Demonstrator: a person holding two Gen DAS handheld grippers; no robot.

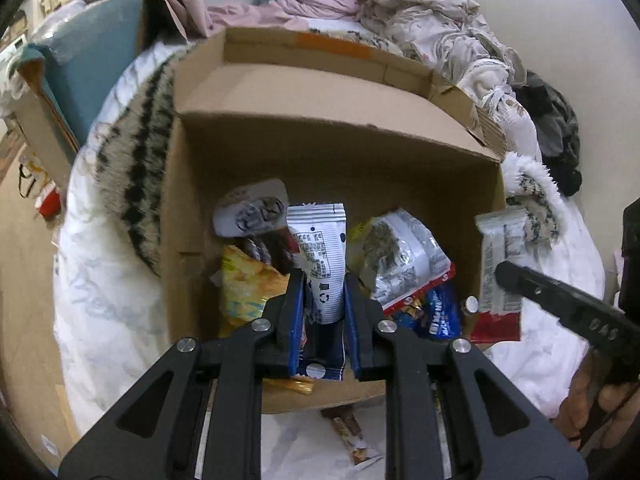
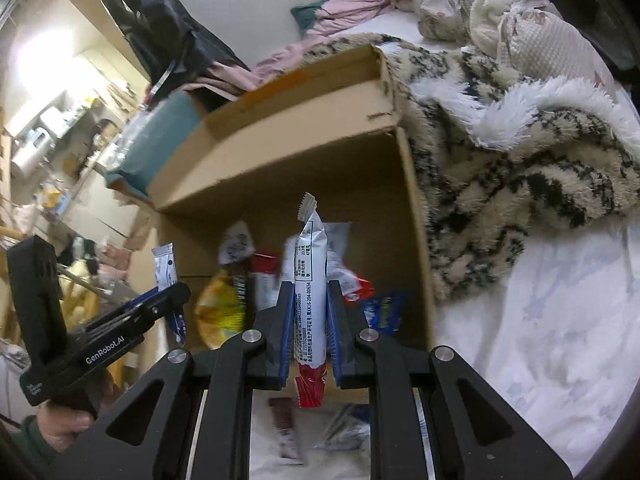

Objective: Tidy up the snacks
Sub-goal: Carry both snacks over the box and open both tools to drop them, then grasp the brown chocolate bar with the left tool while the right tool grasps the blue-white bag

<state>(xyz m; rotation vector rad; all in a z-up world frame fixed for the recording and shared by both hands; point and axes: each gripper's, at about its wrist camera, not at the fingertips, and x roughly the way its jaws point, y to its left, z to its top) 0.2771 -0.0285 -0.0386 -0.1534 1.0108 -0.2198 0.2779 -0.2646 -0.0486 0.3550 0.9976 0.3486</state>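
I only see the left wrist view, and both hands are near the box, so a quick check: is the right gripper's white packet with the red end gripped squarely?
Observer: Yes. The right wrist view shows the right gripper shut on the slim white packet with a red end, with blue pads pressing on both sides. The red end hangs below them.
Operator: Is anything still outside the box that my gripper hides?
Observer: A crumpled clear and blue wrapper lies on the white bed sheet, just in front of the open brown cardboard box.
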